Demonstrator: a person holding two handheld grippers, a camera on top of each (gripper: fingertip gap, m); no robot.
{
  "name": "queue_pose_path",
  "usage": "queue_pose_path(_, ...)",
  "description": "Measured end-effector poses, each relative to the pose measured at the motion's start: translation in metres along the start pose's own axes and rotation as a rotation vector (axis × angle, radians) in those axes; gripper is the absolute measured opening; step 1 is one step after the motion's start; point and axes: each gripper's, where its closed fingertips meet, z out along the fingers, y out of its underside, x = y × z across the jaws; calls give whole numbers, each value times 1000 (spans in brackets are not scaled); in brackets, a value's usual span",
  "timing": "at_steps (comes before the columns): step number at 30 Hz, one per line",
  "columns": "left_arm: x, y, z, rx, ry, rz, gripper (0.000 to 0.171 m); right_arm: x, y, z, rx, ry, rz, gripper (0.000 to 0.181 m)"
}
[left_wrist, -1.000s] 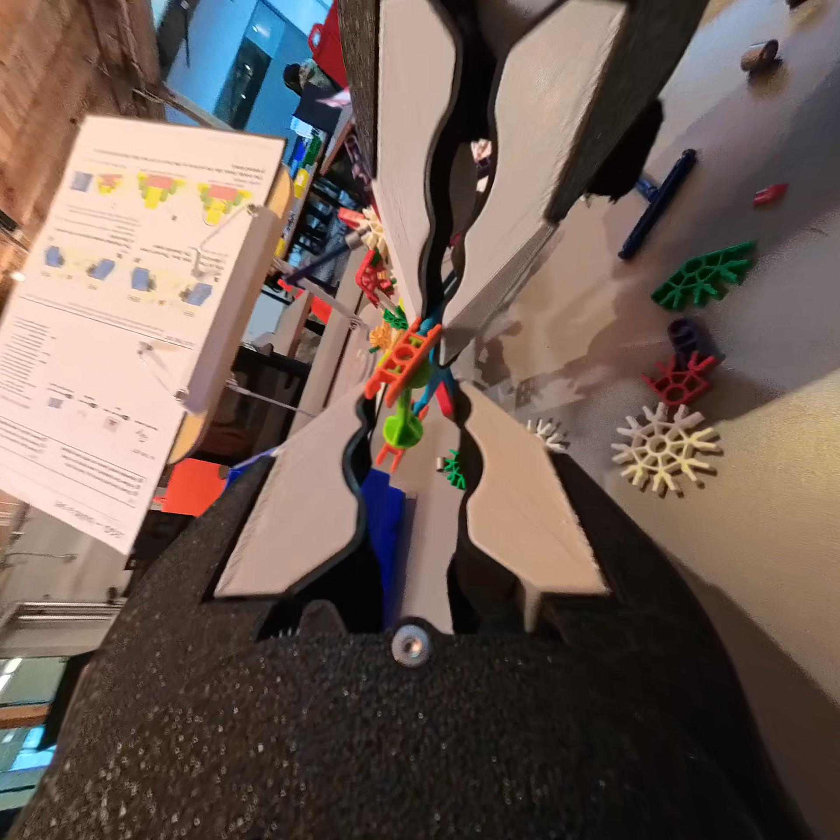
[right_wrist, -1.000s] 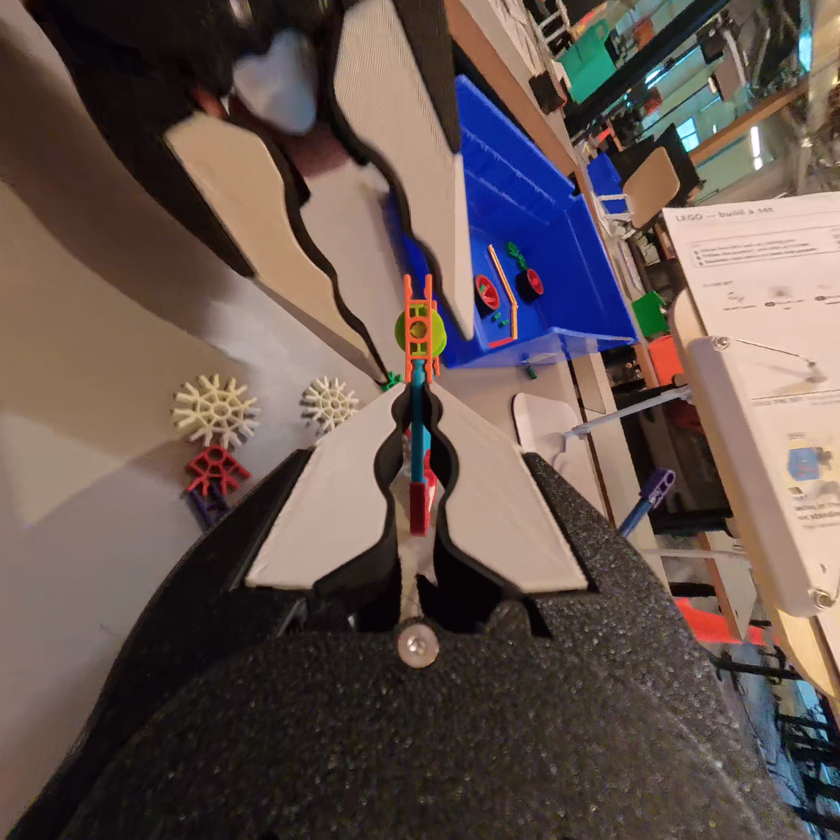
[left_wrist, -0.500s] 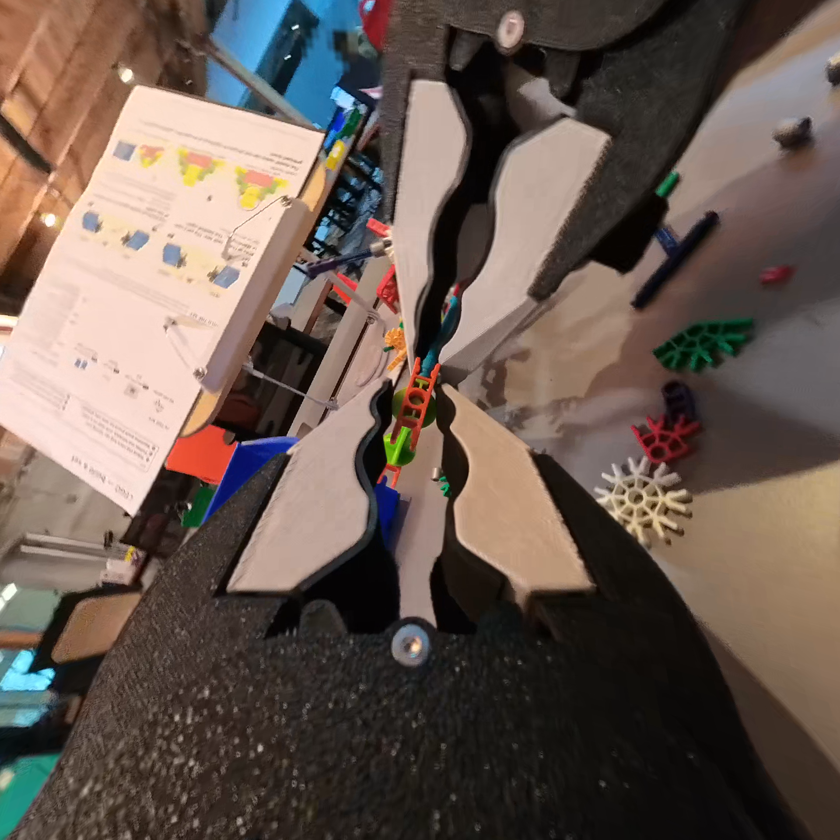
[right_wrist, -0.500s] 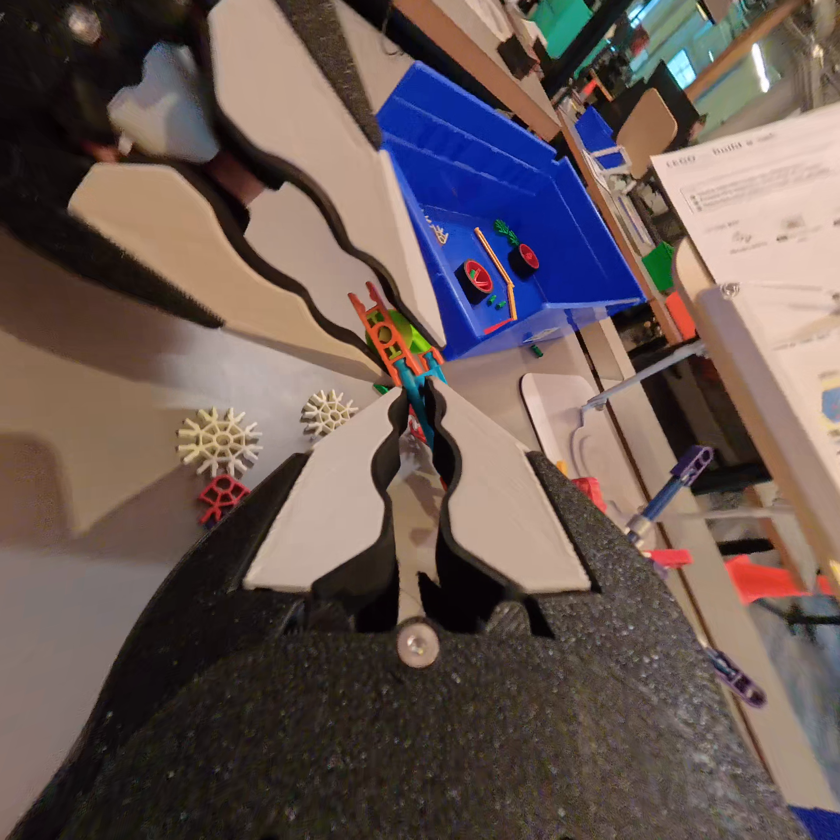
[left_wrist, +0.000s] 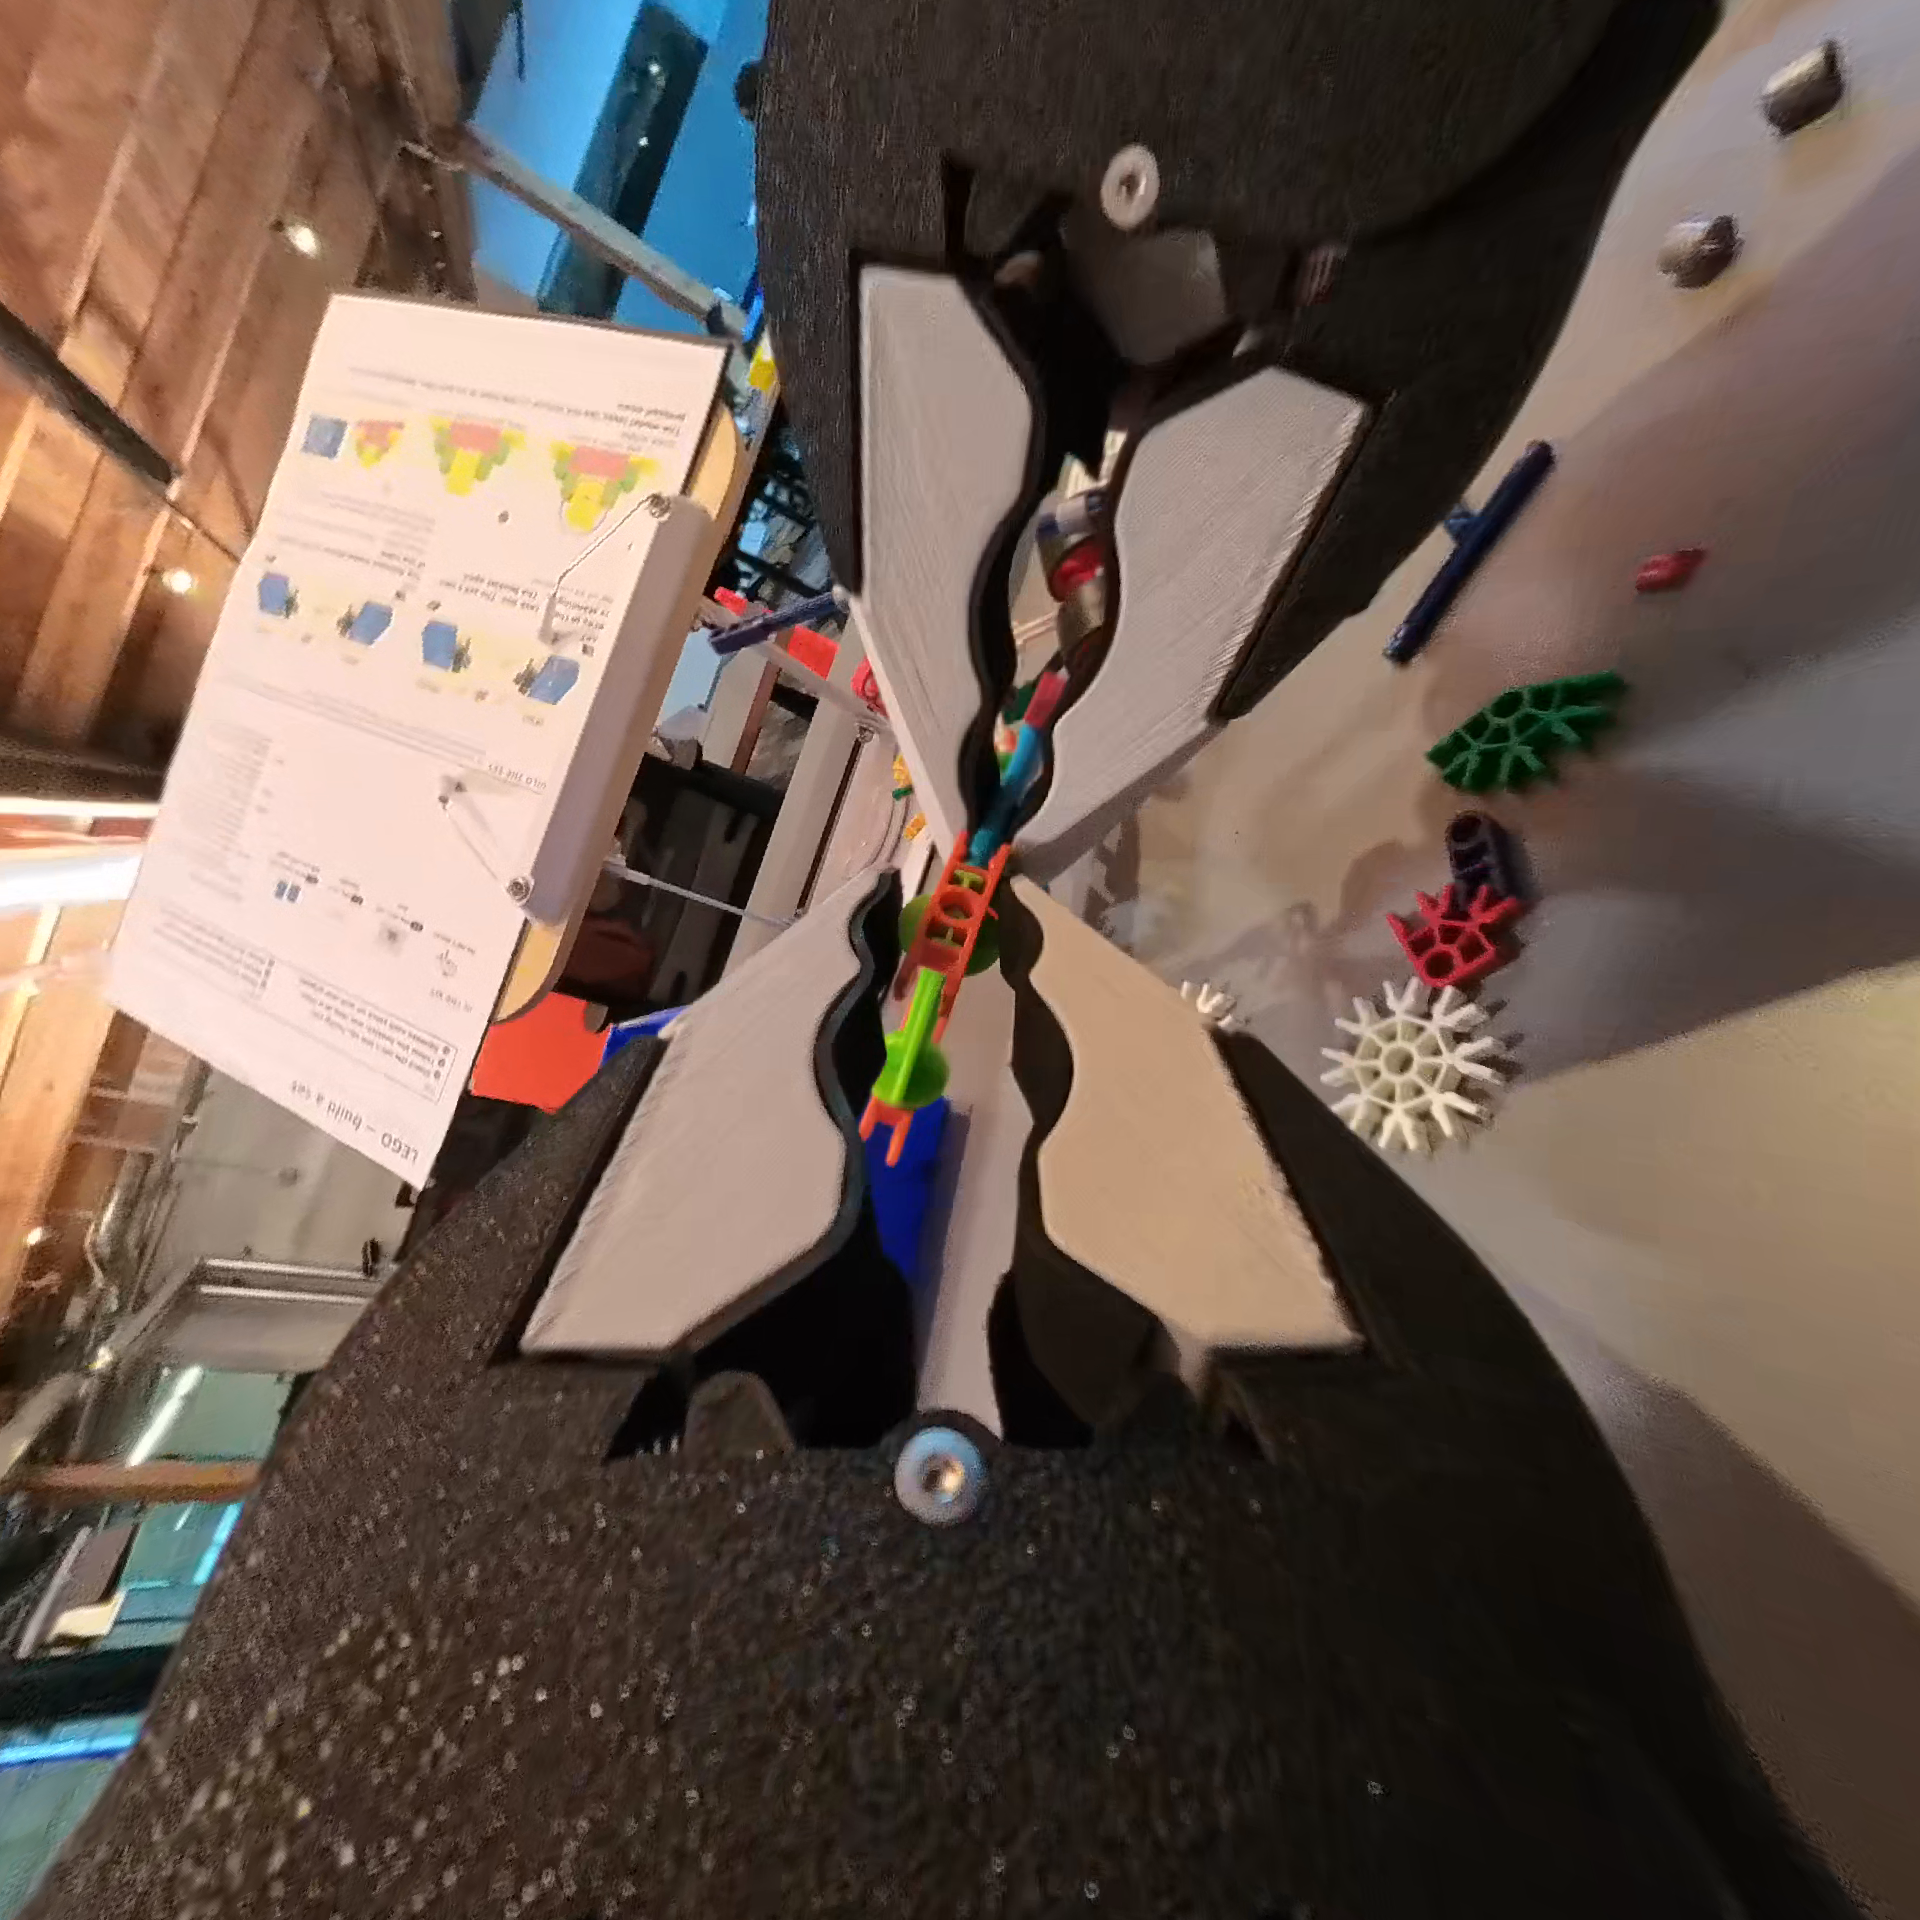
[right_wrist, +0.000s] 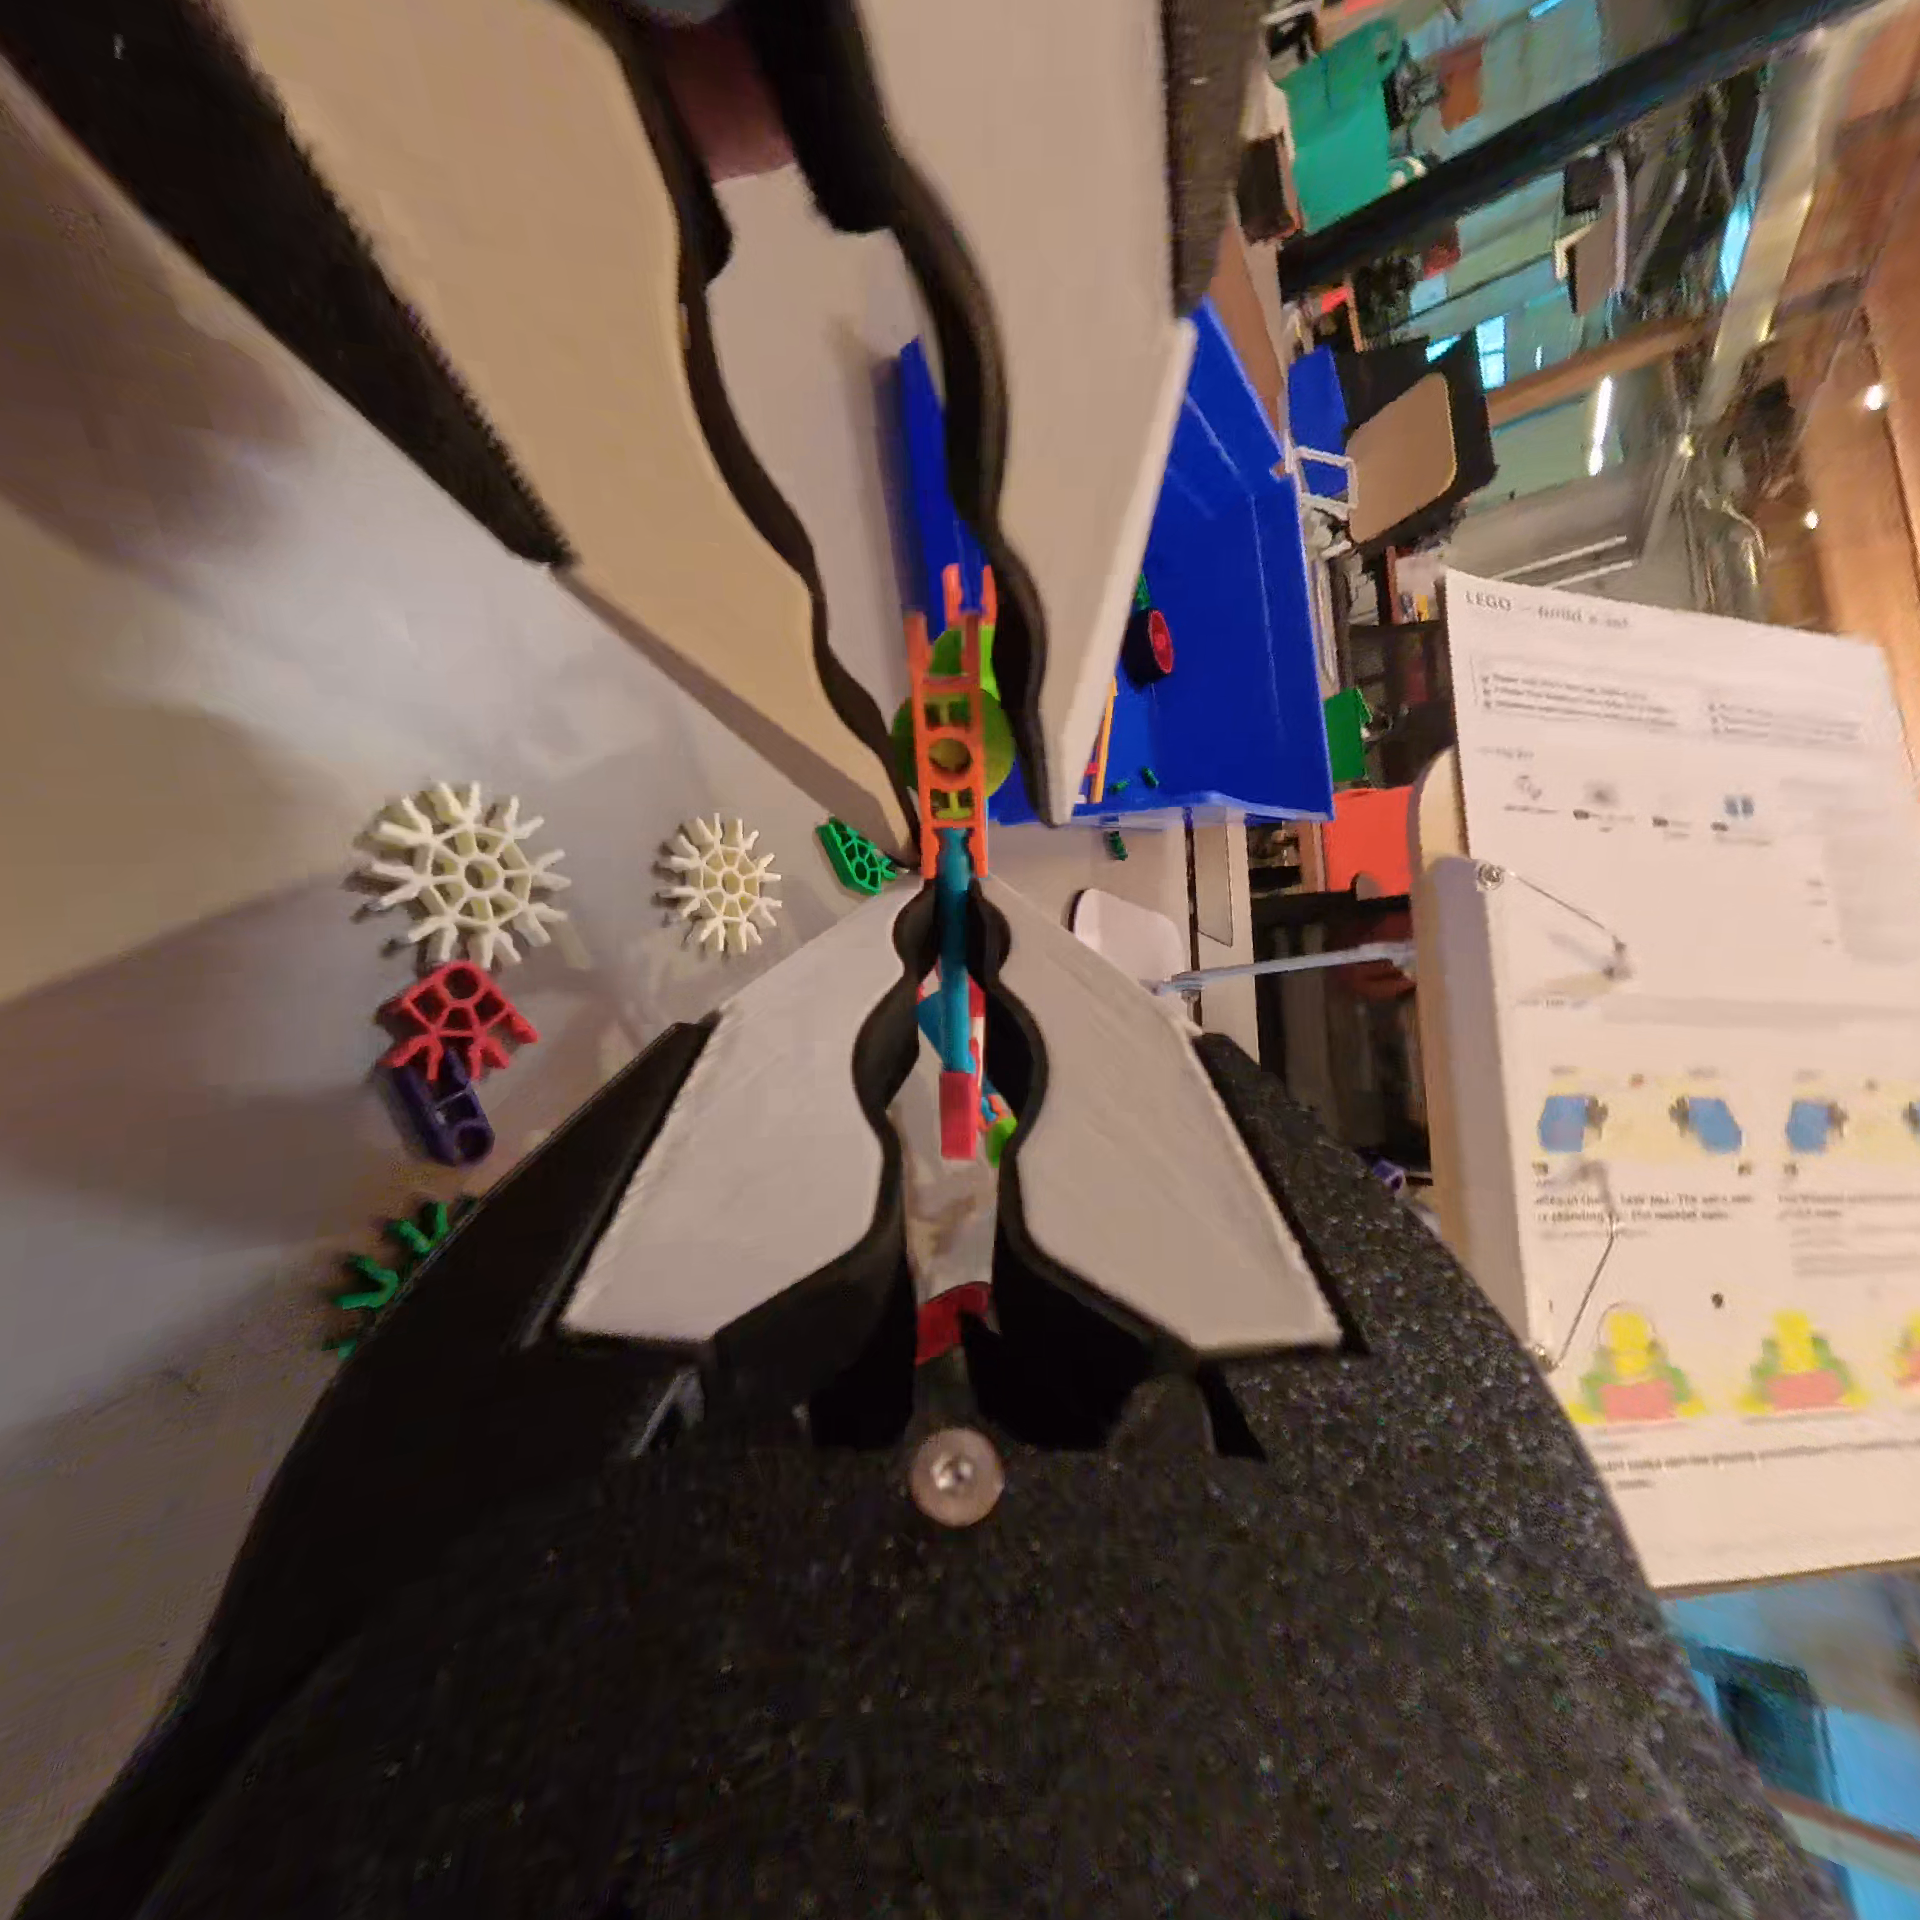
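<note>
Right wrist view: a small rod-and-connector toy assembly (right_wrist: 951, 831) sits btwn the two tools, held above the table (right_wrist: 208, 644). Right tool (right_wrist: 948, 899) is pinched tight on the teal rod (right_wrist: 951, 997) at the assembly's near end. An orange ladder-shaped connector (right_wrist: 948, 738) w/ a lime green disc (right_wrist: 992, 743) behind it sticks out past the tips into the left tool (right_wrist: 971, 821), which comes in from the far side, tip to tip. Left wrist view: left tool (left_wrist: 951, 888) is spread a little around the orange connector (left_wrist: 961, 914); its fingers (left_wrist: 748, 1122) flank the piece, and I cannot tell if they touch it. On the table to the left of the tools in right wrist view: two white snowflake connectors (right_wrist: 462, 873) (right_wrist: 719, 883), a red connector (right_wrist: 457, 1018) touching a purple one (right_wrist: 447, 1112), and a green connector (right_wrist: 852, 857) just beside the tips. Blue bin (right_wrist: 1236, 623) w/ loose parts sits farther off; a white instruction sheet on a stand (right_wrist: 1683, 1039) is at right.
</note>
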Motion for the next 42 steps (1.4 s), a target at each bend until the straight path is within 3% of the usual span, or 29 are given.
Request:
queue_pose_path(4, 13, 7, 0, 6, 61, -14, 14, -15, 4, 9, -49, -58, -8, 0)
queue_pose_path(7, 19, 17, 3, -9, 63, -151, 13, -24, 6, 20, -44, -81, 107, 0)
queue_pose_path(11, 19, 26, 8, -70, -41, -276, 12, -27, 9, 29, -18, -133, 342, 2)
queue_pose_path(17, 16, 35, 14, -169, -239, -321, 12, -26, 15, 40, -15, -121, 577, 5)
queue_pose_path(20, 18, 35, 13, -187, -257, -326, 12, -28, 13, 39, -2, -127, 600, 4)
queue_pose_path(24, 20, 35, 9, -145, -129, -235, 21, -34, 12, 32, 47, -164, 466, 2)
queue_pose_path(26, 8, 38, 0, -122, -107, -246, 24, -35, 5, 25, 103, -200, 484, 1)
queue_pose_path(29, 18, 49, -1, -149, 9, -177, 23, -36, 2, 19, 128, -214, 434, 1)
queue_pose_path(31, 15, 51, 0, -127, 0, -174, 19, -37, 2, 19, 132, -214, 418, 1)
queue_pose_path(36, -4, 64, -3, -89, -106, -217, 39, -27, 12, 20, 142, -200, 520, 1)
queue_pose_path(42, -6, 78, 7, -55, -115, -369, 38, -24, 11, 20, 180, -193, 523, 1)
